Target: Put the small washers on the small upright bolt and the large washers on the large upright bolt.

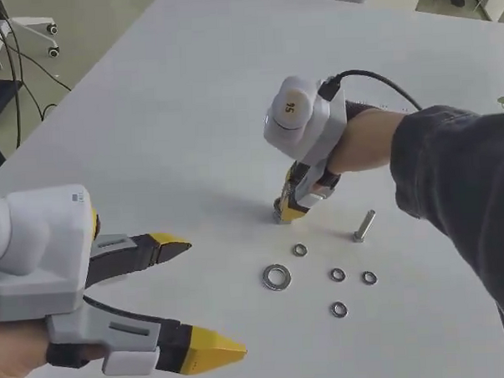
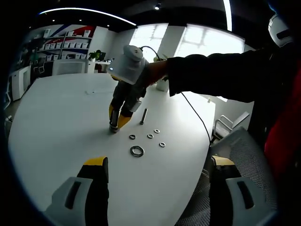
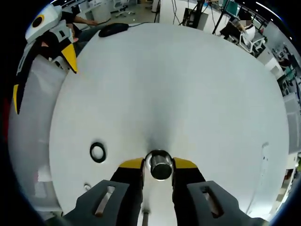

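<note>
Washers (image 1: 337,275) lie near small bolt (image 1: 364,226), right gripper (image 1: 287,209) clamping large bolt (image 3: 161,165).

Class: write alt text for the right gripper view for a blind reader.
The right gripper clamps a large bolt, seen end-on, on a white table. A large washer lies to its left; the left gripper, open, sits upper left.

A white table (image 1: 189,91) spans the head view; a wheeled chair base (image 1: 29,31) stands upper left. In the left gripper view, bright windows (image 2: 188,41) sit upper centre, shelves (image 2: 61,44) upper left.
</note>
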